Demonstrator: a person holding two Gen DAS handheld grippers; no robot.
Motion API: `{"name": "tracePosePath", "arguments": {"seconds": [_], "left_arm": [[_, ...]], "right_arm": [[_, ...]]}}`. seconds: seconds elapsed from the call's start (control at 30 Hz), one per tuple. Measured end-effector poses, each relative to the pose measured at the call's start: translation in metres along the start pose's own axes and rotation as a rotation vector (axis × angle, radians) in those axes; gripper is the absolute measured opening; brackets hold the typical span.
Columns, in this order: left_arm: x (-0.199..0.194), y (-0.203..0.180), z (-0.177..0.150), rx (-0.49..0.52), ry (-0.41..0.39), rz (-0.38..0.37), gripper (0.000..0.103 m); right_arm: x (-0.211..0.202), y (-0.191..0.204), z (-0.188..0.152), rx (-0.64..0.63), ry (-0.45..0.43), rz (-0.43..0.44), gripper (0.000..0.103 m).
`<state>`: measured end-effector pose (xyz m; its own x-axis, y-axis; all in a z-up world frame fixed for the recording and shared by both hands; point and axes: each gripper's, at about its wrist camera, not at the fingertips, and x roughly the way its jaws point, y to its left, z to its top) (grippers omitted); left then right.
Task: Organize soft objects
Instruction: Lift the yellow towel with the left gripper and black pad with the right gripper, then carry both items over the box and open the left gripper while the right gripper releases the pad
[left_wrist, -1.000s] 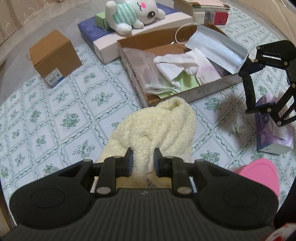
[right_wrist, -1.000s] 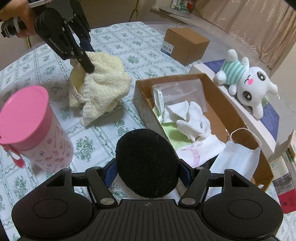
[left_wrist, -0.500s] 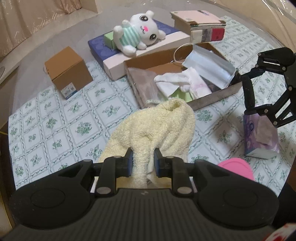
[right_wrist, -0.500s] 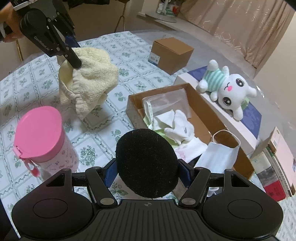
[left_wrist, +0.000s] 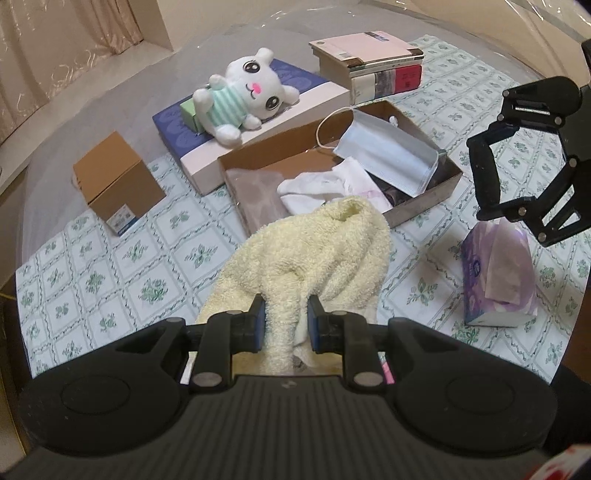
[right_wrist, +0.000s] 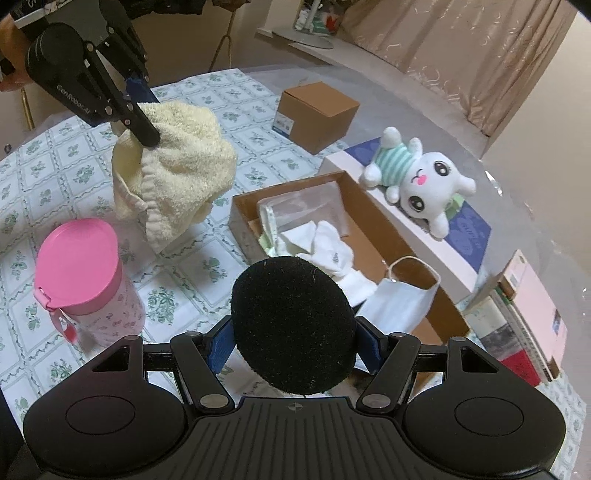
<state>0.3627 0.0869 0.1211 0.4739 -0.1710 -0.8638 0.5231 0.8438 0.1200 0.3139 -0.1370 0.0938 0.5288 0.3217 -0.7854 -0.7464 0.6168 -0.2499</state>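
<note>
The left claw (left_wrist: 284, 321) is clenched on a cream towel (left_wrist: 325, 251), which hangs bunched from its fingers clear of the worktop (left_wrist: 74, 288). The right claw (right_wrist: 291, 354) is clenched on a black foam pad (right_wrist: 291, 325), round and thick, filling the gap between its fingers.

The deciding relation: the open cardboard box (left_wrist: 417, 206) lies straight ahead of the left claw, beyond the towel's far end, with its near wall just past the towel's tip. Seen from the right claw, the same box (right_wrist: 243, 203) lies ahead and slightly right, its near end close below the pad. The box's long axis runs away from the right claw and crosswise to the left claw. By judgement the right claw is the nearer to the box, and the pad has the shorter path in.

The box already holds a face mask (right_wrist: 402, 299), white cloths (right_wrist: 328, 251) and a clear bag (right_wrist: 306, 206); free floor shows mainly at its far right side.

A pink-lidded cup (right_wrist: 77, 258) stands left of the right claw, below the hanging towel. A tissue pack (left_wrist: 498, 277) stands right of the left claw.

The worktop carries a green-patterned cloth. A plush toy (left_wrist: 240, 96) lies on a flat box (left_wrist: 321, 96) beyond the cardboard box. Curtains back the room.
</note>
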Motion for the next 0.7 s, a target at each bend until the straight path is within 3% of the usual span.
{"name": "tracePosePath", "arguments": {"seconds": [0.33,0.7], "left_arm": [[0.012,-0.018,0.026,0.018,-0.020,-0.012,0.020],[0.040,-0.020,0.076,-0.045,-0.073,-0.023,0.020]], "right_arm": [[-0.005,-0.020,-0.008,0.019,0.006,-0.033,0.067],[0.009,-0.065,-0.014,0.098,0.017,-0.067,0.067]]}}
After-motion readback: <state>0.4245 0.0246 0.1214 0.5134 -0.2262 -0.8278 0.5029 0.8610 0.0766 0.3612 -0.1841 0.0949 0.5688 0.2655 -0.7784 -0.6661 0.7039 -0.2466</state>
